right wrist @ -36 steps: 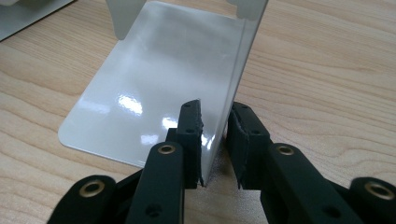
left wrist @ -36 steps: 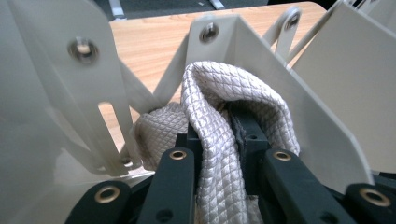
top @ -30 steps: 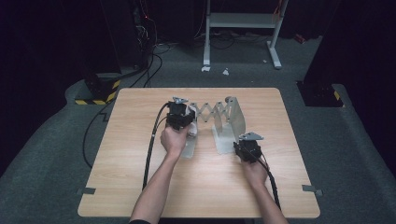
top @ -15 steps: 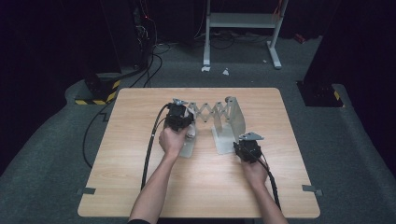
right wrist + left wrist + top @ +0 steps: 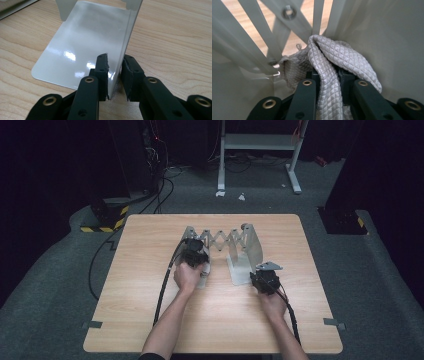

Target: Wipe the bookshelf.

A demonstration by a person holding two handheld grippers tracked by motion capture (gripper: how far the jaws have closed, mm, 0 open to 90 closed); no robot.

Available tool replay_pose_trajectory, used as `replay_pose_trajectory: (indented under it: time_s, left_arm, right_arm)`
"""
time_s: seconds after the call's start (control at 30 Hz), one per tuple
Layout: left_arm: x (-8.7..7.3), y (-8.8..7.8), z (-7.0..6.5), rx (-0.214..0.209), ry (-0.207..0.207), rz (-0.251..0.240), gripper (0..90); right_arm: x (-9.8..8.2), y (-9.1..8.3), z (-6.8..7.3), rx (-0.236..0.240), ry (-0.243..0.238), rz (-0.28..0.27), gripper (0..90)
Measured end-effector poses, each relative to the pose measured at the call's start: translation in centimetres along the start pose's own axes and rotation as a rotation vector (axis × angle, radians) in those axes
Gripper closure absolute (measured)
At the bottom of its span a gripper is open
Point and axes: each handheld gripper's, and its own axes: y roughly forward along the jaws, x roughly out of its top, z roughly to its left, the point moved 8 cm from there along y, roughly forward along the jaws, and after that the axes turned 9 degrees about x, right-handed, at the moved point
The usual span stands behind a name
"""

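I count one wooden table (image 5: 150, 320), one grey metal expanding rack (image 5: 227, 240) with two end plates, one quilted grey cloth (image 5: 332, 60), two grippers, my left gripper (image 5: 194, 256) and my right gripper (image 5: 265, 279), two hands, two trailing cables

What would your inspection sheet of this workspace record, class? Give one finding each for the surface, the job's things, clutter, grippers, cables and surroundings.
Surface: wooden table, mostly bare.
Job's things: grey expanding rack at mid-table; quilted grey cloth inside its left end.
Clutter: nothing seen.
Grippers: left gripper shut on the cloth; right gripper straddles the rack's upright end panel, with a small gap visible at one pad.
Cables: a black cable trails from the left gripper across the table.
Surroundings: dark floor, striped block, white frame behind.
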Motion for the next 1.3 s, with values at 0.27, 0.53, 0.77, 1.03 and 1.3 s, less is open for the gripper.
replay_pose_trajectory:
  time_s: [0.27,0.53,0.77,1.03,1.3]
  left_arm:
    - [-0.1,0.5,0.0,0.008,0.003,0.011,79.0]
    - [3.1,-3.3,0.3,-0.018,-0.04,-0.107,79.5]
    - [5.0,-5.4,0.5,-0.018,-0.053,-0.167,79.5]
    - [5.1,-5.3,0.2,-0.021,-0.04,-0.182,79.5]
    - [4.3,-4.7,0.0,-0.002,-0.006,-0.172,79.4]
  right_arm:
    - [0.0,0.0,0.0,-0.002,-0.003,0.0,75.6]
    - [0.0,0.0,0.0,-0.005,-0.006,0.0,75.6]
    - [0.0,0.0,0.0,-0.009,-0.007,0.001,75.6]
    - [0.0,0.0,0.0,-0.011,-0.009,0.001,75.6]
    - [0.0,0.0,0.1,-0.007,-0.007,0.001,75.6]
